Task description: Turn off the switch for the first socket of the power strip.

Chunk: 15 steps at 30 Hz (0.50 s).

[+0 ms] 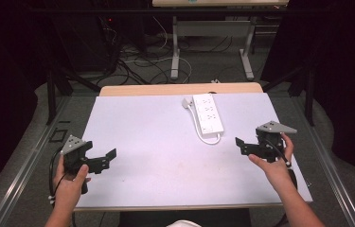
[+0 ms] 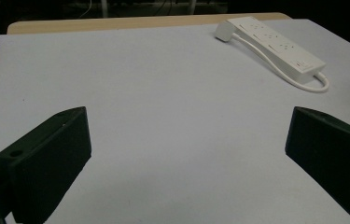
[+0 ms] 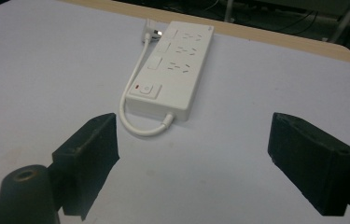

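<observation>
White power strip point(image 1: 208, 113) (cord looped) lies on the desk point(image 1: 156, 156); left gripper point(image 1: 104, 161) and right gripper point(image 1: 244, 145) hover, jaws wide, holding nothing.

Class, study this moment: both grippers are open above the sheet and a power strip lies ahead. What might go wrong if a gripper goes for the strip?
1. The power strip is wide and flat on the sheet; jaws may slip off.
2. Its short cable loops out at the near end and could snag the right gripper.
3. The left gripper sits farther away, a longer reach.
</observation>
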### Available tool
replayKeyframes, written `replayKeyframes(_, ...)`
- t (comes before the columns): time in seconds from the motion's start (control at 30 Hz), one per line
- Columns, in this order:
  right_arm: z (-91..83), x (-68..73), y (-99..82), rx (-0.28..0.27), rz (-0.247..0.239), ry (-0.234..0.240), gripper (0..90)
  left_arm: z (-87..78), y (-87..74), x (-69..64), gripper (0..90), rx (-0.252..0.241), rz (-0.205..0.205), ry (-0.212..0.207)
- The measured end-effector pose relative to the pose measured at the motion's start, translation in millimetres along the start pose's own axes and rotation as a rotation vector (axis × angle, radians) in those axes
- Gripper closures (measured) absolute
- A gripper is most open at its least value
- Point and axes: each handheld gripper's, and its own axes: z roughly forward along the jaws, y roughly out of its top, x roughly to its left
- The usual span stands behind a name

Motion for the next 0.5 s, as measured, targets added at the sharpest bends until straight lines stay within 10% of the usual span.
replayKeyframes(0.5, 12.6, -6.9, 39.4, 0.047, -0.031, 0.006, 18.1, -1.8, 1.0, -1.4, 0.3, -0.010, 0.000, 0.002)
